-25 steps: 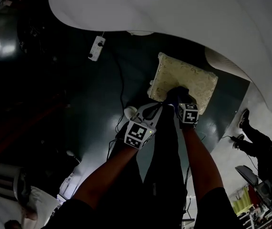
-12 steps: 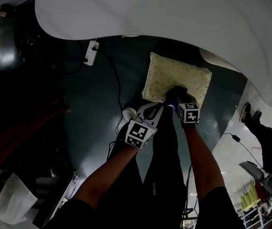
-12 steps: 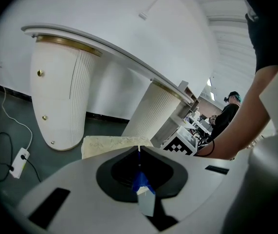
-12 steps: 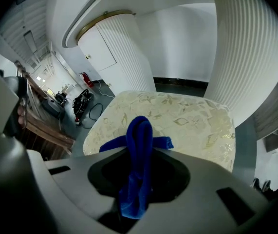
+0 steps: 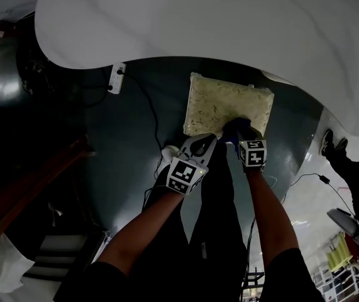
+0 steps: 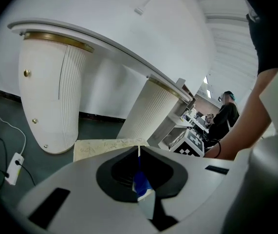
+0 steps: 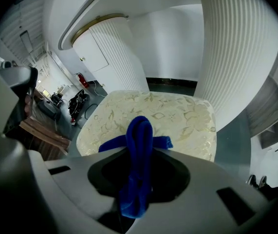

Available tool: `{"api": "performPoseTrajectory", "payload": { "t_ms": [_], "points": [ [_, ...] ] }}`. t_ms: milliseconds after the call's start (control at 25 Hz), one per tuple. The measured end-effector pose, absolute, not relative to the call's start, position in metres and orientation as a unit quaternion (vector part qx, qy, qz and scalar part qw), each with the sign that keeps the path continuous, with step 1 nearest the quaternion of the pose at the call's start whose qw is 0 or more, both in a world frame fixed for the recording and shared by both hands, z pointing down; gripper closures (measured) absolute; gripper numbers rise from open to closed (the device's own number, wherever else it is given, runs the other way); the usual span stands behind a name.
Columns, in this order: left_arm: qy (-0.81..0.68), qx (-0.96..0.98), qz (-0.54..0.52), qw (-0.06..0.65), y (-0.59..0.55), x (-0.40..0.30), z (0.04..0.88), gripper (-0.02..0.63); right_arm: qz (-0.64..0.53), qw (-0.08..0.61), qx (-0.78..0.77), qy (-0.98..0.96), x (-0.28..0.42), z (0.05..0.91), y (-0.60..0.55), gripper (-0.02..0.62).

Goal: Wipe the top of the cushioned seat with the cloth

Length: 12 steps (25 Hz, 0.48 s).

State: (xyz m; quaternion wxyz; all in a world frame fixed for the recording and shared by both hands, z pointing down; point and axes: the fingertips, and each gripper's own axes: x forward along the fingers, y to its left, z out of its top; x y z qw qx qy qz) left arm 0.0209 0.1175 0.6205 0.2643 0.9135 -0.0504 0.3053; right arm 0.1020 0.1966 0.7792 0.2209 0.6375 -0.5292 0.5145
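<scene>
The cushioned seat (image 5: 220,106) is a cream square pad with a leaf pattern, low on the dark floor. My right gripper (image 5: 241,133) is shut on a folded blue cloth (image 5: 232,127) and holds it at the seat's near edge, right of the middle. In the right gripper view the cloth (image 7: 139,145) sticks out between the jaws over the seat (image 7: 182,121). My left gripper (image 5: 199,145) hovers by the seat's near left corner, jaws together (image 6: 139,152). A small blue scrap shows deep between them. The seat (image 6: 104,147) lies just beyond.
A big white curved tabletop (image 5: 229,30) overhangs the seat, carried on ribbed white pedestals (image 6: 51,91) (image 7: 236,57). A white power strip (image 5: 117,78) with its cable lies on the floor to the left. A person's legs (image 5: 349,168) stand at the right.
The head view has swung, so the seat sits further left and squarer in it. My right gripper with the cloth has slid slightly rightward along the seat's near edge. The left gripper has kept its place.
</scene>
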Motion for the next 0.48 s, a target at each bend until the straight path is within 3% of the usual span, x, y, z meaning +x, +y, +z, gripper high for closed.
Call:
{"api": "performPoseTrajectory", "payload": {
  "t_ms": [480],
  "points": [
    [-0.006,0.913,0.322,0.25,0.144,0.061,0.633,0.581,0.512,0.185,0.655,-0.525,0.126,0.782,0.218,0.502]
  ]
}}
